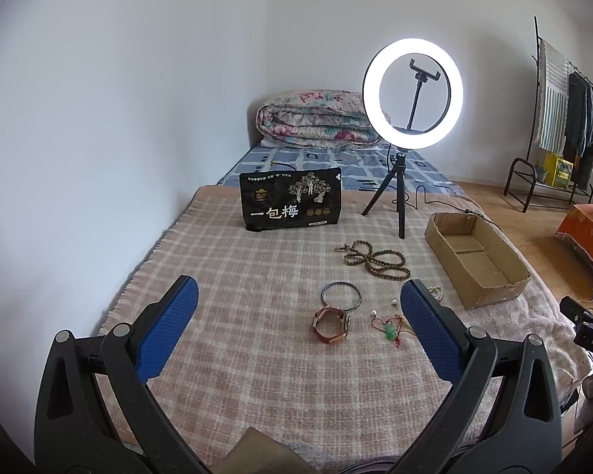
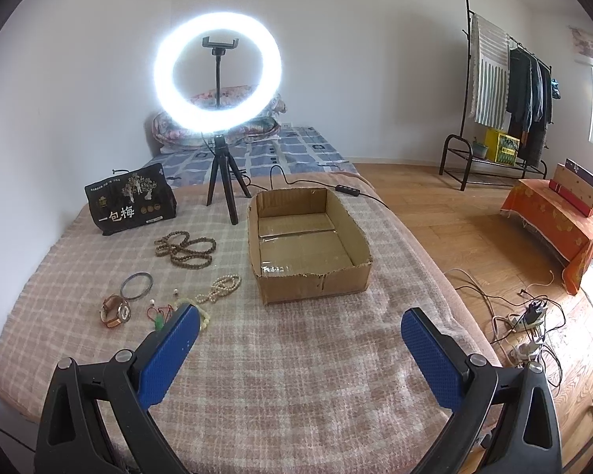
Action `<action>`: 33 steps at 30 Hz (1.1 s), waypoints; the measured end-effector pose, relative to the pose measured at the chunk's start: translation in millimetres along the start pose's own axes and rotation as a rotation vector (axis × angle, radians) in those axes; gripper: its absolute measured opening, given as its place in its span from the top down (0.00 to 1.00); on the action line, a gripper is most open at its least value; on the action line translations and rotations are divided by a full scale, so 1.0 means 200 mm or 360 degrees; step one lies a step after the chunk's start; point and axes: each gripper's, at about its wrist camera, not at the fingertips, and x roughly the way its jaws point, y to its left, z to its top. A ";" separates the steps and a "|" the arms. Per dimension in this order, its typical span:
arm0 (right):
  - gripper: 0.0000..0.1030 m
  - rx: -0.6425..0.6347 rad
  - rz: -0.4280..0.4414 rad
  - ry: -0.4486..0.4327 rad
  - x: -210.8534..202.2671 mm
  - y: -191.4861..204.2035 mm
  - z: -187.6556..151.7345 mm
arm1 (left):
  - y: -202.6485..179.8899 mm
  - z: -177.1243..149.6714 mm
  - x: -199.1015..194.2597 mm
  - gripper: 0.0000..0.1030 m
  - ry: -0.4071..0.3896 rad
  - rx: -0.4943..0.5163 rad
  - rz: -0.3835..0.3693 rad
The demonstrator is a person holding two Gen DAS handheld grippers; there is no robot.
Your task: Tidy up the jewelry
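Note:
Jewelry lies on a checked blanket (image 1: 237, 276). A brown bead necklace (image 1: 375, 258) (image 2: 186, 248), a thin bangle (image 1: 341, 295) (image 2: 136, 284), a watch (image 1: 331, 326) (image 2: 114, 310), a red cord with a green charm (image 1: 389, 328) (image 2: 160, 314) and a pale pearl string (image 2: 221, 287) lie left of an empty cardboard box (image 1: 474, 252) (image 2: 308, 237). My left gripper (image 1: 298, 308) is open above the blanket, just short of the watch. My right gripper (image 2: 300, 335) is open, in front of the box, holding nothing.
A lit ring light on a tripod (image 1: 411, 91) (image 2: 217, 75) and a black snack bag (image 1: 290, 201) (image 2: 130, 201) stand behind the jewelry. A folded quilt (image 1: 316, 118) lies at the bed head. Cables (image 2: 525, 316) and a clothes rack (image 2: 506, 110) stand on the floor at right.

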 end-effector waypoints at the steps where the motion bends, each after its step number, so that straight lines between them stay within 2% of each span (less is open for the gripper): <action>1: 0.00 -0.0007 0.0004 0.0006 0.01 0.01 0.00 | 0.01 0.00 0.02 0.00 0.0011 0.0003 0.0002; 7: 0.00 -0.0075 0.0049 0.0022 0.12 0.04 0.02 | 0.09 -0.02 0.16 0.00 0.0088 0.0013 -0.0010; 11: 0.00 -0.0103 0.0198 0.0019 0.20 0.06 0.02 | 0.15 -0.06 0.29 0.00 0.0169 0.0021 -0.0022; 14: 0.00 -0.0140 0.0268 0.0083 0.29 0.08 0.03 | 0.18 -0.10 0.40 0.00 0.0241 0.0036 -0.0013; 16: 0.02 -0.0167 0.0289 0.0142 0.37 0.11 0.02 | 0.19 -0.12 0.48 0.11 0.0297 0.0045 -0.0021; 22: 0.12 -0.0198 0.0417 0.0330 0.59 0.19 0.00 | 0.19 -0.20 0.71 0.25 0.0489 0.0021 -0.0149; 25: 0.25 -0.0269 0.0446 0.0377 0.67 0.26 -0.01 | 0.18 -0.24 0.81 0.35 0.0596 -0.0023 -0.0216; 27: 0.37 -0.0302 0.0475 0.0427 0.74 0.31 -0.02 | 0.17 -0.26 0.87 0.48 0.0660 -0.0059 -0.0249; 31: 0.49 -0.0281 0.0603 0.0550 0.86 0.39 -0.04 | 0.17 -0.30 0.96 0.54 0.0735 -0.0134 -0.0318; 33: 0.56 -0.0288 0.0620 0.0600 0.92 0.42 -0.05 | 0.16 -0.31 0.99 0.58 0.0756 -0.0145 -0.0341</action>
